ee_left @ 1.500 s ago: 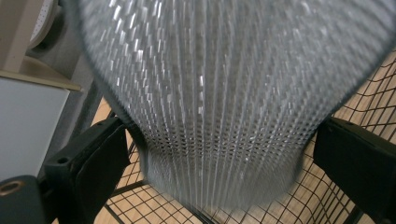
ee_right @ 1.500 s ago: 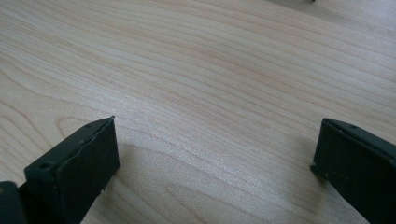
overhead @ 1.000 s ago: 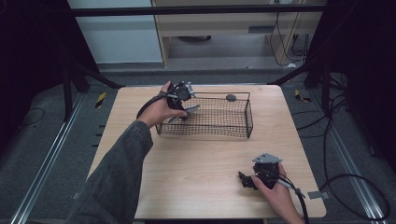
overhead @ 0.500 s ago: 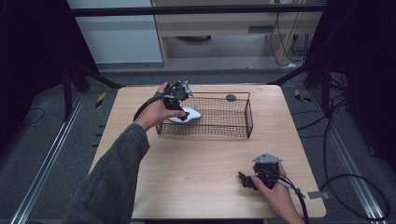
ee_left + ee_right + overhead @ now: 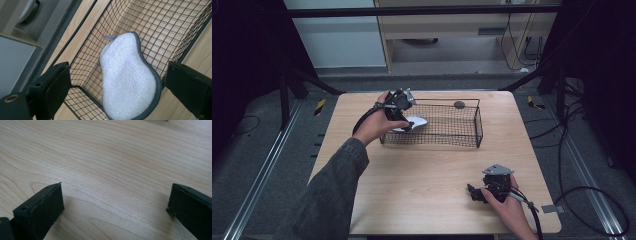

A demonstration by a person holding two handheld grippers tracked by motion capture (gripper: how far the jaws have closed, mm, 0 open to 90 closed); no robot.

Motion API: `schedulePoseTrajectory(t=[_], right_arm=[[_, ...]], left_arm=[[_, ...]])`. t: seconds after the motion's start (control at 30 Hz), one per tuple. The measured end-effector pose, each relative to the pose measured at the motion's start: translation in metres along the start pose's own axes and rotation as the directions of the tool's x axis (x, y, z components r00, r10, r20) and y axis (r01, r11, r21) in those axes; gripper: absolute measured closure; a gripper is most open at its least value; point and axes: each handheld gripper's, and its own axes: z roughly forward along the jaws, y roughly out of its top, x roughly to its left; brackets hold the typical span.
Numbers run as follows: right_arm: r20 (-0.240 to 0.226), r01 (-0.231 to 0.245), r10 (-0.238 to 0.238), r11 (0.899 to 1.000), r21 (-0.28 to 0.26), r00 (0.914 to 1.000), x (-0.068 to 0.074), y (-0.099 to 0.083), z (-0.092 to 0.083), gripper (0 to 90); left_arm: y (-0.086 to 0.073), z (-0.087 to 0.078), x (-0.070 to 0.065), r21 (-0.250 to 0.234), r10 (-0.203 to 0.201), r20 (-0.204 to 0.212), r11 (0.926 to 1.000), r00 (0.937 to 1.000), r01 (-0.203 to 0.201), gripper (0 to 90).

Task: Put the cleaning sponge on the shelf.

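My left gripper (image 5: 115,82) hangs with jaws apart over the white pad (image 5: 127,77), which lies in the wire basket (image 5: 160,30) just below them — drop looks done; next, I'd withdraw. My right gripper (image 5: 115,202) rests open.

Both arms are reaching out, each hand holding a claw with its jaws standing wide apart.

The left forearm (image 5: 329,187), in a dark grey sleeve, is stretching forward and slightly rightward, its hand (image 5: 374,125) gripping the left claw (image 5: 404,117), which is pointing down and to the right with nothing between its jaws. The right hand (image 5: 507,207) is lying low at the near right, holding the right claw (image 5: 474,192) close to the surface, its cable (image 5: 534,220) trailing back past the wrist.
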Motion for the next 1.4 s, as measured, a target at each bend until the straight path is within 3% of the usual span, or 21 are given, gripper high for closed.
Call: schedulePoseTrajectory(t=[0.23,0.37,0.53,0.67,0.9,0.97,1.27,1.4], right_arm=[[0.000,0.000,0.000,1.000,0.001,1.0000,0.000,0.000,0.000,0.4],[0.000,0.001,-0.001,1.000,-0.001,1.0000,0.000,0.000,0.000,0.4],[0.000,0.000,0.000,1.000,0.000,1.0000,0.000,0.000,0.000,0.4],[0.000,-0.001,0.001,1.000,-0.001,1.0000,0.000,0.000,0.000,0.4],[0.001,0.001,-0.001,1.000,-0.003,1.0000,0.000,-0.001,0.000,0.4],[0.001,0.001,-0.001,1.000,-0.003,1.0000,0.000,-0.001,0.000,0.4],[0.001,0.000,0.000,1.000,-0.006,1.0000,0.000,-0.001,-0.001,0.4],[0.002,-0.001,0.001,1.000,-0.006,1.0000,0.000,-0.001,-0.001,0.4]], left_arm=[[-0.007,-0.005,-0.004,0.000,-0.017,0.004,0.9999,0.9998,0.017,5.9],[-0.013,-0.011,-0.007,-0.020,-0.063,0.018,0.9978,0.9978,0.064,4.3],[-0.022,-0.021,-0.011,-0.061,-0.131,0.030,0.9893,0.9910,0.132,2.9],[-0.032,-0.031,-0.018,-0.071,-0.147,0.026,0.9863,0.9888,0.149,3.0],[-0.052,-0.045,-0.035,-0.093,-0.163,0.032,0.9819,0.9861,0.165,3.1],[-0.063,-0.049,-0.047,-0.101,-0.173,0.034,0.9792,0.9842,0.176,3.1],[-0.092,-0.050,-0.076,-0.098,-0.200,0.040,0.9743,0.9790,0.203,3.1],[-0.111,-0.042,-0.089,-0.085,-0.239,0.054,0.9663,0.9695,0.243,3.1]])
